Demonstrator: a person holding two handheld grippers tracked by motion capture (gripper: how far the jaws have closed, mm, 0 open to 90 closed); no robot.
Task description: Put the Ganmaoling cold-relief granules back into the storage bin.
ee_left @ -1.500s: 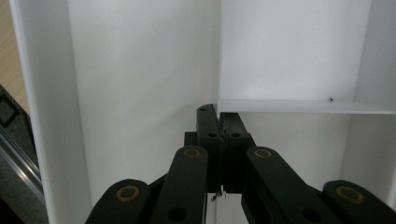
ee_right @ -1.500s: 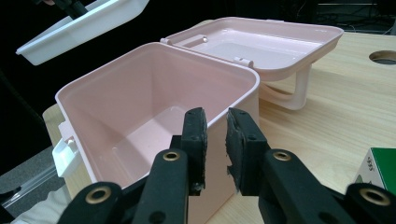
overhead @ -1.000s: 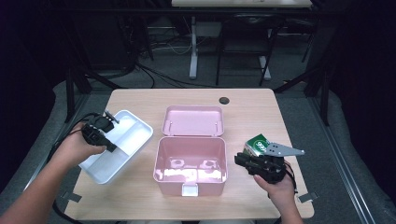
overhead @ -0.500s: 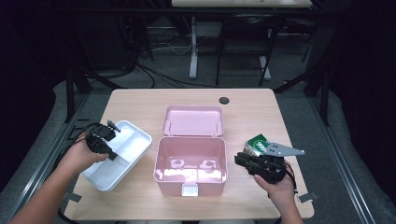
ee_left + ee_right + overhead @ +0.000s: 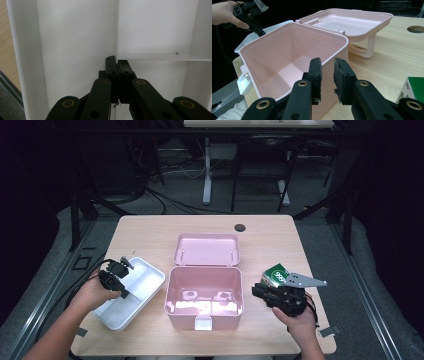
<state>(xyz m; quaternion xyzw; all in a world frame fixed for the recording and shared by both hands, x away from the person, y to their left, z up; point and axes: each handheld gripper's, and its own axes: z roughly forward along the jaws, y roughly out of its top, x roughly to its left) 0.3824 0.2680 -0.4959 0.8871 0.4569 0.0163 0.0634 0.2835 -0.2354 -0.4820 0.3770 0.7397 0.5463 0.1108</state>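
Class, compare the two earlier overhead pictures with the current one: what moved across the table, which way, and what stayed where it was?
The left gripper, jaws shut on the white tray's divider, has dragged the tray along the table's left side toward the person's edge, turning it a little; the hand came back with it. The open pink box, the green carton and the right gripper stayed put.
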